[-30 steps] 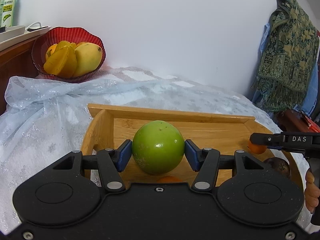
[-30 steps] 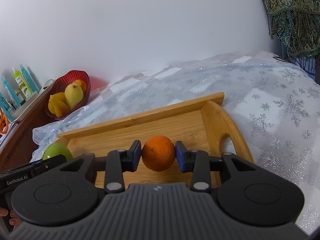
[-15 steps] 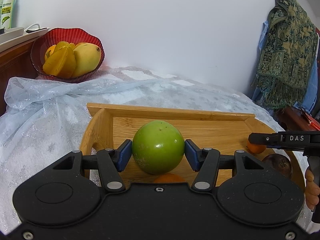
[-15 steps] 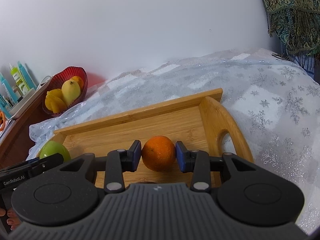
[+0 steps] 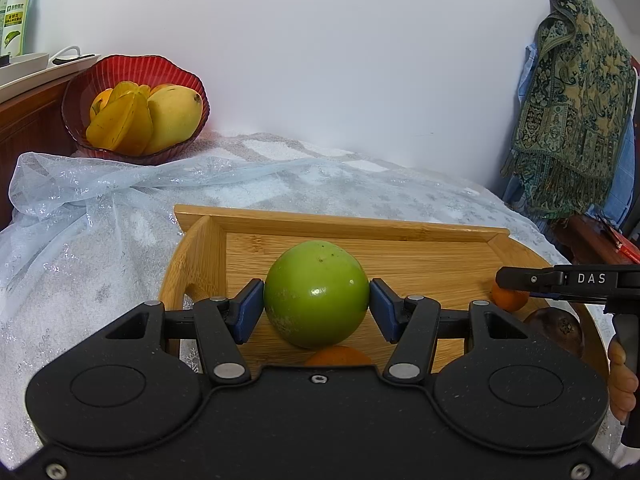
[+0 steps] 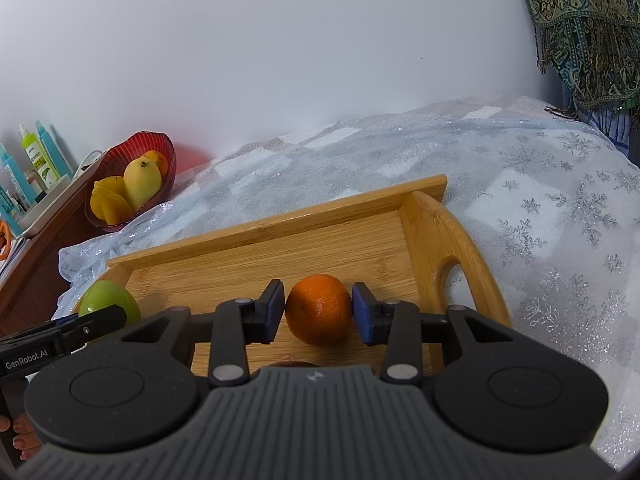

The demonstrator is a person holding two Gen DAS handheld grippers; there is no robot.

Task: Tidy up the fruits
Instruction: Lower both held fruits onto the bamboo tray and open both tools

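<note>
My left gripper (image 5: 317, 310) is shut on a round green fruit (image 5: 316, 288), held just over the left part of the wooden tray (image 5: 360, 226). A small orange (image 5: 338, 354) peeks out beneath it. In the right wrist view my right gripper (image 6: 318, 314) has its jaws opening around an orange (image 6: 318, 304) that rests on the tray floor (image 6: 248, 280). The blue pads (image 6: 276, 312) stand just off its sides. The green fruit (image 6: 108, 300) shows at the tray's left end.
A red bowl (image 5: 120, 60) with a mango and starfruit stands at the back left on a wooden cabinet. A dark brown fruit (image 5: 560, 328) lies at the tray's right end. A glittery white cloth (image 6: 540, 200) covers the surface. A patterned shawl (image 5: 576, 100) hangs at the right.
The right gripper's pads have drawn slightly apart from the orange, which stays on the tray. The left gripper and its green fruit have not moved.
</note>
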